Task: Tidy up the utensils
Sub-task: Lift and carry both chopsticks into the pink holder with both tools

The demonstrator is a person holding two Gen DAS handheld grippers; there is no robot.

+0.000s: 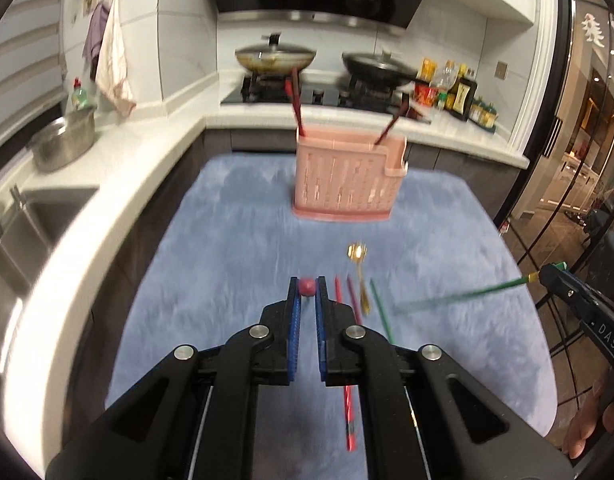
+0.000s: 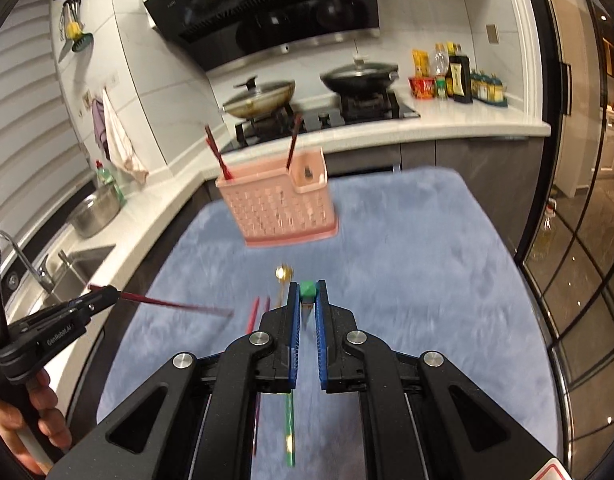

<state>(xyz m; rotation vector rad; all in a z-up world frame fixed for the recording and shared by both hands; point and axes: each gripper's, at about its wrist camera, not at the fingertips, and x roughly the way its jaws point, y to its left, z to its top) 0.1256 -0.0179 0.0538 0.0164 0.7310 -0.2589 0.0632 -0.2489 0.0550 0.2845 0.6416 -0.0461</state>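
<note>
My left gripper (image 1: 307,289) is shut on a red chopstick (image 1: 307,286), seen end-on between the blue pads. In the right wrist view that red chopstick (image 2: 175,304) sticks out of the left gripper (image 2: 107,292) above the mat. My right gripper (image 2: 307,294) is shut on a green chopstick (image 2: 307,289); in the left wrist view this green chopstick (image 1: 459,298) juts from the right gripper (image 1: 545,274). Ahead stands a pink utensil basket (image 1: 347,176) with two dark red chopsticks (image 1: 297,104) in it. A gold spoon (image 1: 361,276) and loose chopsticks (image 1: 381,312) lie on the mat.
A blue mat (image 1: 227,240) covers the table. A white counter (image 1: 107,184) with a sink (image 1: 23,232) and a metal pot (image 1: 63,144) runs along the left. The stove with two lidded pans (image 1: 275,58) and bottles (image 1: 463,92) sits behind the basket. A glass door (image 2: 579,240) is on the right.
</note>
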